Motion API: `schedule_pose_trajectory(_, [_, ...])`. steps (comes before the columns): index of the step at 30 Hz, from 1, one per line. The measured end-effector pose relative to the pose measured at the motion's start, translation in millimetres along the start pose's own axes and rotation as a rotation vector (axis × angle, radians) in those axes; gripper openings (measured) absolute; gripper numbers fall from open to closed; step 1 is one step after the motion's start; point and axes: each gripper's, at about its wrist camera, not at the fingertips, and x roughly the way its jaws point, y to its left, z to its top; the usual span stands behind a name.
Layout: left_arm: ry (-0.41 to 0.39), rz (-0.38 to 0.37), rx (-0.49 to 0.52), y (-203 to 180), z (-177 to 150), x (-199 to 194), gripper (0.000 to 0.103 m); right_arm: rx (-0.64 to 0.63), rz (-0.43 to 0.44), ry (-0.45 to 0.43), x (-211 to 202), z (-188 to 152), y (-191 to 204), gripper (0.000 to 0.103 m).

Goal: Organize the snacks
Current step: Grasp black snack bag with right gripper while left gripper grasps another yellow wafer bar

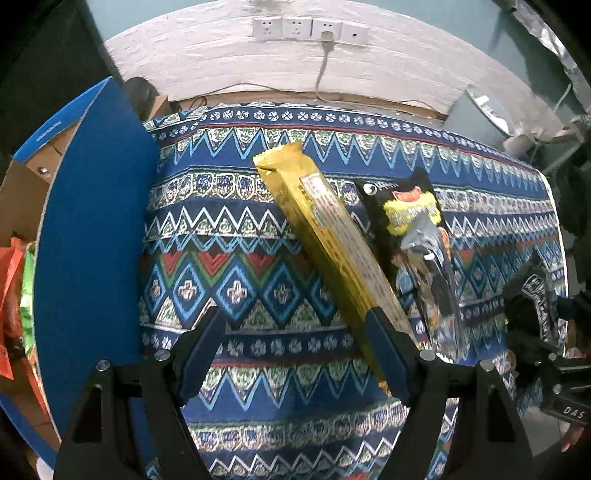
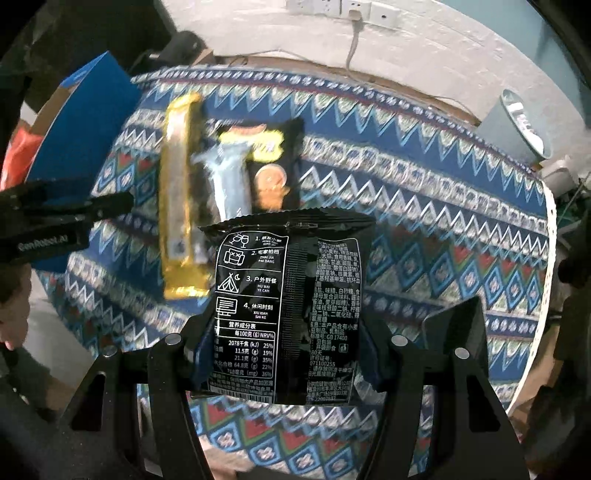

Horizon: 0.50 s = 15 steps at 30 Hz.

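Note:
A long gold snack packet (image 1: 325, 243) lies slantwise on the patterned blue cloth (image 1: 229, 266). To its right lies a black-and-yellow snack bag (image 1: 413, 214) with a silvery packet (image 1: 421, 236) on top. My left gripper (image 1: 295, 332) hovers open over the cloth with nothing between its fingers; its right finger overlaps the gold packet's near end. My right gripper (image 2: 284, 358) is shut on a black snack bag (image 2: 288, 288) with white print, held above the table. Beyond it I see the gold packet (image 2: 181, 192), the black-and-yellow bag (image 2: 273, 155) and the silvery packet (image 2: 229, 173).
A blue cardboard box (image 1: 92, 221) stands open at the left with orange and green snack bags (image 1: 22, 295) inside. A grey bin (image 2: 517, 125) sits past the table's far right corner. Wall sockets (image 1: 310, 29) with a plugged cable are behind. The table's right edge (image 2: 550, 229) is near.

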Motion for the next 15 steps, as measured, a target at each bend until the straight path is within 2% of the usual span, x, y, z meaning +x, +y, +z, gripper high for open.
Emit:
schedule_pose_trajectory(7, [0.031, -0.031, -0.079, 0.0, 18.2, 16.8, 0.079, 0.046, 0.012, -0.003, 10.8, 20.6, -13.7, 0.063])
schedule_pose_trajectory(15, [0.071, -0.07, -0.119, -7.2, 37.0, 41.4, 0.079, 0.066, 0.024, 0.008, 25.4, 38.6, -21.0, 0.063])
